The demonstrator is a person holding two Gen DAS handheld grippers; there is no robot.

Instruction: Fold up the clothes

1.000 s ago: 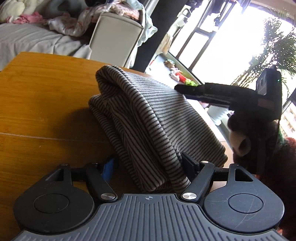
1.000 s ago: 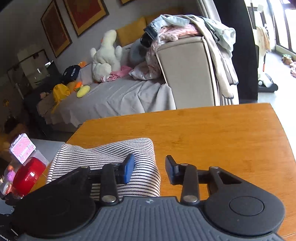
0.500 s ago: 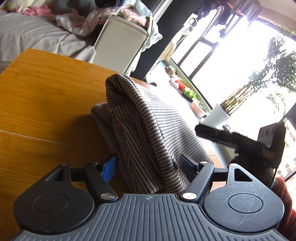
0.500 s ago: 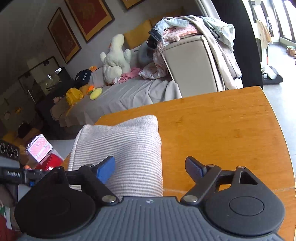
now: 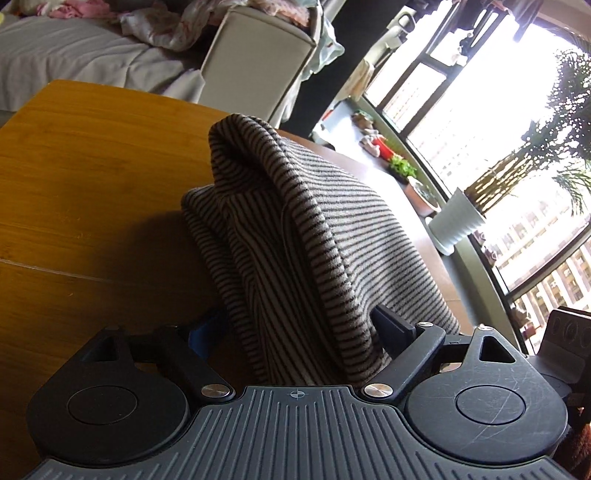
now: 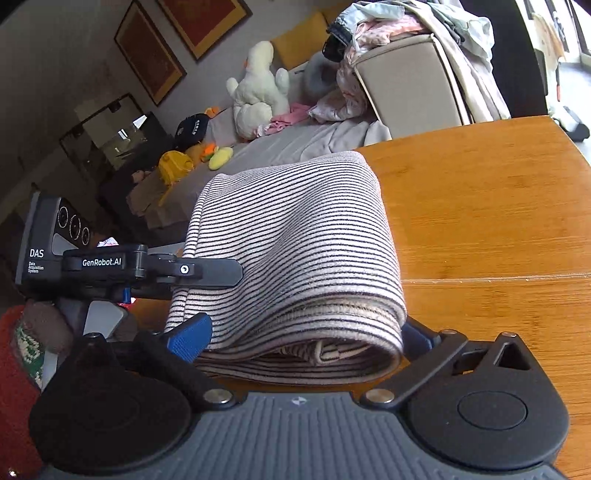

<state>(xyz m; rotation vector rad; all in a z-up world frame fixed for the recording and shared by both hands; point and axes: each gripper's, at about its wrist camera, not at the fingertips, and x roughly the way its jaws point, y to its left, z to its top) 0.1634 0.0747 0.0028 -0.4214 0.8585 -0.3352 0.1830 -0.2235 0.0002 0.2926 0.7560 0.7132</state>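
- A folded striped garment (image 5: 317, 236), beige with thin dark stripes, is seen lying on a wooden table (image 5: 81, 177), bunched into a thick, layered bundle with a raised hump at its far end.
- In the right wrist view the same garment (image 6: 295, 251) is shown from its other side, with rolled hems and stacked layers facing the camera.
- The left gripper (image 5: 295, 332) is placed around the near end of the garment; its jaws are opening, the cloth lies between them, and the blue pad on the left is seen just clear of the fabric. Whether the right finger touches the cloth cannot be told.
- The left gripper is also seen from the side in the right wrist view, where one black finger (image 6: 207, 271) is laid against the garment's left edge.
- The right gripper (image 6: 299, 339) is spread wide and its jaws are opening; the garment's folded end sits between the fingers, and it is not gripped.
- A person's red knitted sleeve (image 6: 14, 369) is visible at the lower left of the right wrist view.
- Behind the table, a sofa (image 6: 303, 140) is seen, with a white plush toy (image 6: 258, 96) on it and loose clothes (image 6: 417, 22) piled over its armrest.
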